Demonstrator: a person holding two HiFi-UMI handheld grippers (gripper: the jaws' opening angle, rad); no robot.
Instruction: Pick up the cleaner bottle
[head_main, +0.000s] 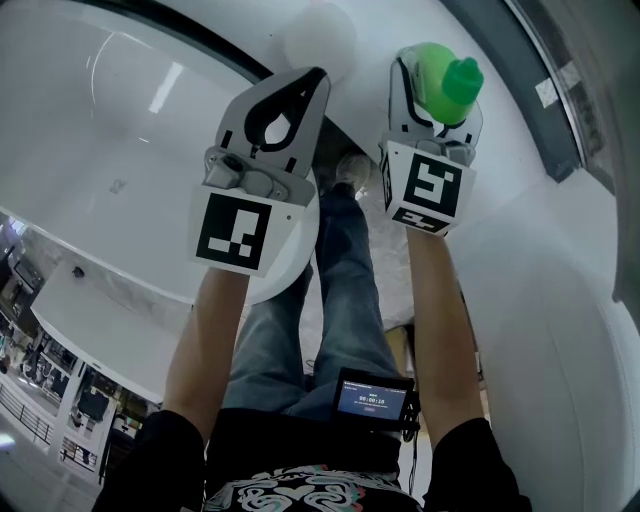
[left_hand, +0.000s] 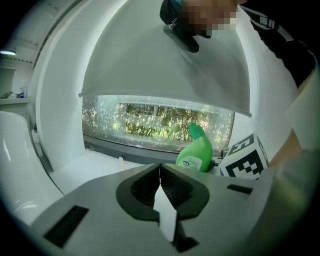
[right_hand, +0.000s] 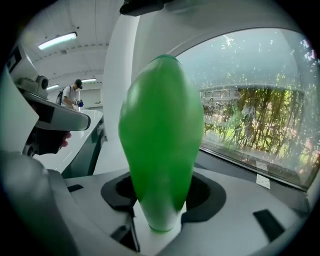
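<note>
Jaws of the right gripper (head_main: 436, 92) clamp the green cleaner bottle (right_hand: 161, 135), at the upper right of the head view. Left gripper (head_main: 306, 88), upper centre, is closed on nothing, over a white curved surface (head_main: 120, 150).

At one o'clock, the right hand-held gripper (head_main: 436, 100) hides the lower body of the cleaner bottle (head_main: 456, 82), whose label (left_hand: 190, 163) is unreadably small.
</note>
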